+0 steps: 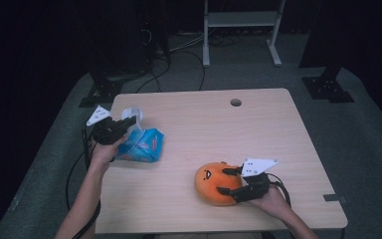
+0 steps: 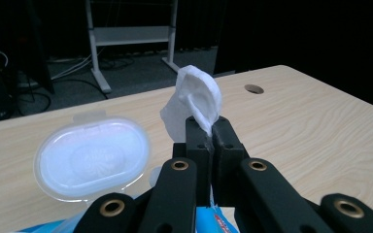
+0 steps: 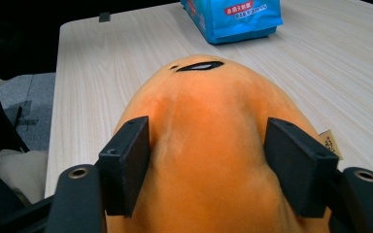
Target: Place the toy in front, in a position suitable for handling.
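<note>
Left gripper [image 2: 210, 136] pinches wipe [image 2: 194, 99] above table's [image 1: 278, 139] left edge.

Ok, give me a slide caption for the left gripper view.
Left gripper pinches a white wet wipe above the pack's open lid.

A pale wooden desk [image 1: 258, 129] with a round cable hole [image 1: 236, 102] stands on grey carpet [image 1: 358, 134] in a dim room, a white metal rack [image 1: 241, 20] and black cables [image 1: 179, 55] behind.
</note>
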